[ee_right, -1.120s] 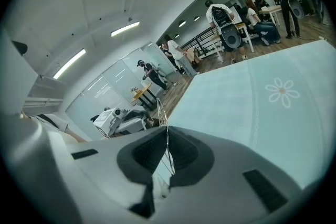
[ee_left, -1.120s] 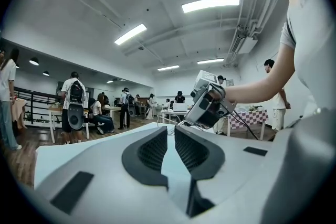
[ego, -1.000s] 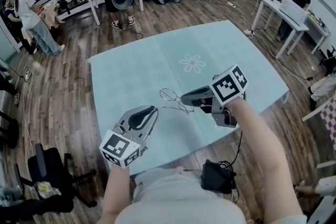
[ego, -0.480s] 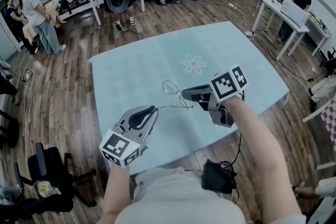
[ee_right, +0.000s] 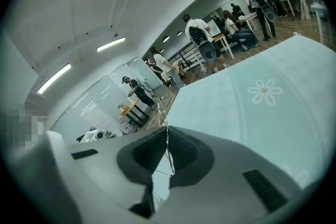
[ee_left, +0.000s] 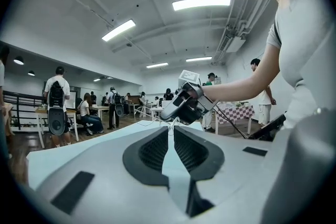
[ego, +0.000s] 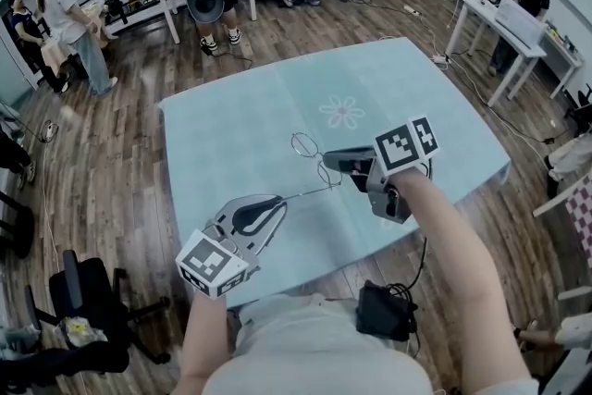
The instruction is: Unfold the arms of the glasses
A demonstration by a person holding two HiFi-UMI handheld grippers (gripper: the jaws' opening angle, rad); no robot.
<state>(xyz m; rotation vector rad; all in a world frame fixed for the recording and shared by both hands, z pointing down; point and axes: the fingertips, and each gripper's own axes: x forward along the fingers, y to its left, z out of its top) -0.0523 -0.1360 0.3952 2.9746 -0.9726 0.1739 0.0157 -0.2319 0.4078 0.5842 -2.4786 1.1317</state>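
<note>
Thin wire-framed glasses (ego: 314,158) hang just above the pale blue tablecloth (ego: 231,125), between my two grippers. My right gripper (ego: 330,162) is shut on the frame near the lenses; in the right gripper view (ee_right: 168,132) the wire (ee_right: 168,150) runs between its black pads. One temple arm (ego: 307,193) stretches down-left to my left gripper (ego: 280,202), which is shut on its tip. The left gripper view (ee_left: 170,127) looks along nearly closed pads toward the glasses (ee_left: 155,116) and the right gripper (ee_left: 167,116) behind them.
A flower print (ego: 341,112) marks the cloth beyond the glasses. The table's near edge (ego: 370,240) lies just under my right hand. Several people stand at tables on the far side of the room. A black chair (ego: 88,301) sits at the lower left, white desks (ego: 499,23) at right.
The lenses have shifted up and slightly right with the right gripper. The temple arm now runs out longer and straighter to the left gripper, which has dropped slightly toward the table's near edge.
</note>
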